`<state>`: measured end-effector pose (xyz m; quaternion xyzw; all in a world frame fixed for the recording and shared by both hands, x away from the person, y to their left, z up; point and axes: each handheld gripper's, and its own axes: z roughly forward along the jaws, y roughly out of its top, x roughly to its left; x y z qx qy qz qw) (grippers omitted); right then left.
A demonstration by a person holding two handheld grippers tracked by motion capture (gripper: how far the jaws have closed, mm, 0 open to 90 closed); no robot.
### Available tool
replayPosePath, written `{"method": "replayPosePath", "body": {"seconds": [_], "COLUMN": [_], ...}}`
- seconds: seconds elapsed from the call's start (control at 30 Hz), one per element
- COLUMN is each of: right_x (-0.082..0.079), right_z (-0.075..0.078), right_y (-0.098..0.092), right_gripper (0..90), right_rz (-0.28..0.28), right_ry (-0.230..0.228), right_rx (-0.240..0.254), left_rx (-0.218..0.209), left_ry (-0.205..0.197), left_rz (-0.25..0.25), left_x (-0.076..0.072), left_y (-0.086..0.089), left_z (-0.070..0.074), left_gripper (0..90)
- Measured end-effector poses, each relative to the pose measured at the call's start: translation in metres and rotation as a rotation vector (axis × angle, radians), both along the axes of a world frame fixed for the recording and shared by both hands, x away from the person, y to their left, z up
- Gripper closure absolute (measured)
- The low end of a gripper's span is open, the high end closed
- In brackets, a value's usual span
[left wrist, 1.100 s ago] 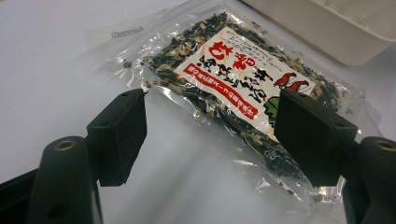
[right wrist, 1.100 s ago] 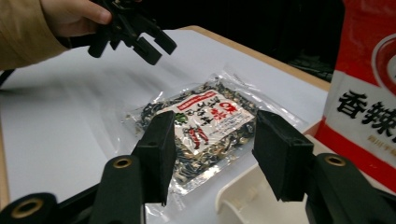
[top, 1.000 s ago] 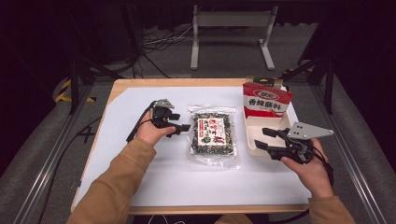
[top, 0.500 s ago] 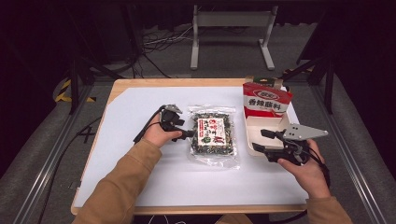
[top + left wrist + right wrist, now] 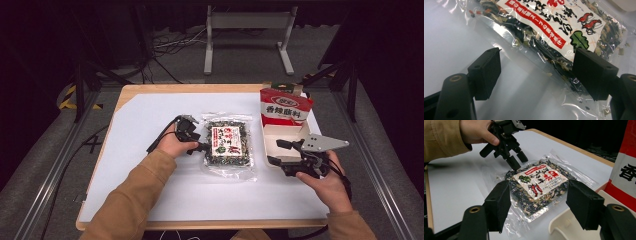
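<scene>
A clear packet of dark dried mix (image 5: pixel 227 145) with a white and red label lies flat in the middle of the white table top (image 5: pixel 150 115). My left gripper (image 5: pixel 202 141) is low at the packet's left edge, open. In the left gripper view its jaws (image 5: pixel 536 53) straddle that edge of the packet (image 5: pixel 554 27) without pressing; they have just been closing a little. My right gripper (image 5: pixel 275 152) hovers open over the front left corner of a white tray (image 5: pixel 285 135), aimed at the packet (image 5: pixel 540 178). Its jaws (image 5: pixel 539 185) have just been opening, nothing between them.
Behind the tray stands its red and white printed lid (image 5: pixel 285 106), also at the right edge of the right gripper view (image 5: pixel 626 177). The other hand and left gripper (image 5: pixel 519 162) show beyond the packet. A metal stand (image 5: pixel 247 22) and cables lie on the floor behind the table.
The left hand has moved right and down, bringing its gripper to the packet's left edge. The right gripper has stayed in place with its jaws spread wider.
</scene>
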<state>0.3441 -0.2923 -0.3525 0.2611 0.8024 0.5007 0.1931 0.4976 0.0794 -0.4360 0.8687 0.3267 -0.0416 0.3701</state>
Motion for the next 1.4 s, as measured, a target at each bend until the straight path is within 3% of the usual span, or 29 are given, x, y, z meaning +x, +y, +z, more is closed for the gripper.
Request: {"method": "replayPosePath", "body": {"seconds": [0.13,0.23,0.37,0.6,0.7,0.8,0.87,1.03,1.3,1.4], "right_x": [0.000,0.000,0.001,0.002,0.002,0.002,0.002,0.002,0.001,0.001], "right_z": [0.000,-0.001,-0.001,-0.003,-0.004,-0.004,-0.003,-0.001,-0.001,-0.001], "right_y": [0.001,0.001,-0.001,-0.001,0.001,0.001,0.000,-0.003,-0.002,-0.003], "right_gripper": [34.9,34.4,34.3,35.9,36.1,36.1,36.1,36.1,36.0,36.0], "right_rz": [0.007,0.008,-0.003,-0.004,-0.002,-0.001,-0.005,-0.011,-0.007,-0.007], "right_ry": [-0.002,0.000,-0.005,-0.005,-0.005,-0.007,-0.012,-0.019,-0.023,-0.025], "right_rx": [0.001,-0.001,0.003,0.014,0.008,0.009,0.011,0.026,0.021,0.020], "left_rx": [-0.006,0.011,-0.007,0.004,-0.033,-0.029,-0.016,-0.030,-0.046,-0.072], "left_ry": [0.019,0.006,0.015,-0.020,0.003,0.017,0.072,0.134,0.163,0.180], "left_rz": [0.003,-0.001,0.023,0.026,0.033,0.042,0.051,0.083,0.128,0.145], "left_x": [0.001,0.001,0.005,0.004,0.005,0.006,0.007,0.007,0.004,0.004], "left_y": [-0.002,-0.006,-0.008,-0.016,-0.018,-0.020,-0.022,-0.023,-0.021,-0.018], "left_z": [-0.002,-0.002,-0.003,-0.003,-0.005,-0.004,0.000,0.002,0.004,0.003], "left_gripper": [24.5,24.2,25.0,26.2,36.8,40.3,48.8,64.3,74.0,77.2]}}
